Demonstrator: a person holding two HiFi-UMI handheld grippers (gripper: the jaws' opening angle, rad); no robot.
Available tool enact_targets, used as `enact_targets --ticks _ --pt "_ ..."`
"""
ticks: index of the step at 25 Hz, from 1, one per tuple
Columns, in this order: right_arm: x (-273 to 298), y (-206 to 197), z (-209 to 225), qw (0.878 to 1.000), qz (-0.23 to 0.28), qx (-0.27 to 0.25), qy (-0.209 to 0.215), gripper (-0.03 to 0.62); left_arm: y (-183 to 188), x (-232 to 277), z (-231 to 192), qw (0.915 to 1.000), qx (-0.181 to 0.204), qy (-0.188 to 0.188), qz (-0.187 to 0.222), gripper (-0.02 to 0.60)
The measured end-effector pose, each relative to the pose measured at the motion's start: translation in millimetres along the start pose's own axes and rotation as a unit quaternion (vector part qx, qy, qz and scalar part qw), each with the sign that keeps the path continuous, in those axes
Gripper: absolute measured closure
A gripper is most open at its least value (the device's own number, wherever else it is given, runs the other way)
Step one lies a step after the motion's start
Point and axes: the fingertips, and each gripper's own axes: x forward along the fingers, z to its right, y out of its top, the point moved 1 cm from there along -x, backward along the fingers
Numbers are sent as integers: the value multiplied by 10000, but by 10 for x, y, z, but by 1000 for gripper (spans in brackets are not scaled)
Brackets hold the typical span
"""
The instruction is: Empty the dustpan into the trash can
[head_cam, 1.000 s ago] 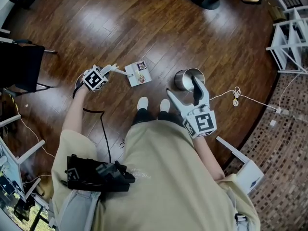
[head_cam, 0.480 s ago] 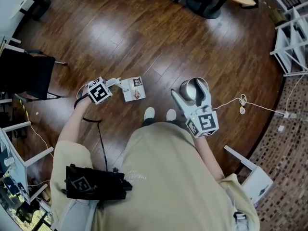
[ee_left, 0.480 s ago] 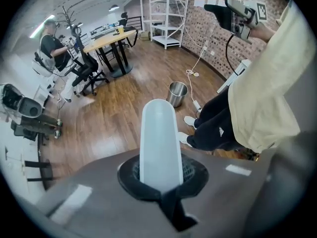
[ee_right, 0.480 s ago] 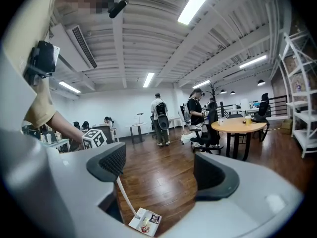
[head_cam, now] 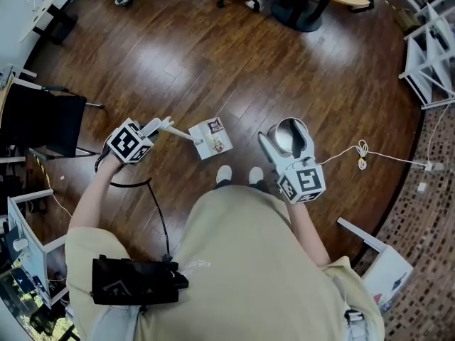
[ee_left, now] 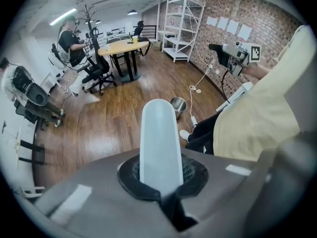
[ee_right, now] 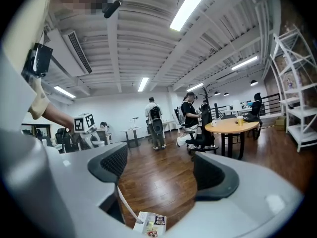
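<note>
Dustpan (head_cam: pixel 211 138) with litter sits clamped by its handle in my left hand-held gripper (head_cam: pixel 160 125), left of the trash can (head_cam: pixel 288 128). My right hand-held gripper (head_cam: pixel 284 145) is empty, its jaws just closing, slightly apart.

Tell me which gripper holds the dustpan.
The left gripper: its jaws clamp the dustpan's white handle. The right gripper's jaws have just been closing on nothing.

The dustpan (head_cam: pixel 212 138) sits right of the left gripper (head_cam: pixel 158 124) and left of the trash can (head_cam: pixel 288 133). The can stands on the floor (head_cam: pixel 178 55) ahead of 2 shoes (head_cam: pixel 224 174). A cable (head_cam: pixel 362 151) lies right of it, a chair (head_cam: pixel 39 119) far left.
</note>
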Motion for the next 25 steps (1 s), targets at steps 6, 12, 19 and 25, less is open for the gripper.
enact_targets --ticks 6,12,19,25 --pt "-295 79 274 9994 94 39 -330 184 499 -418 283 9996 -148 -104 226 581" --pt "-686 87 633 9961 304 168 -812 184 1058 -650 501 9986 -96 -286 433 581" --pt "-1130 159 904 9872 687 399 -1385 184 1644 -652 832 9958 223 -692 557 581" --pt "-1483 128 1091 9769 769 475 -1934 184 2165 -531 995 9914 387 -1050 673 581"
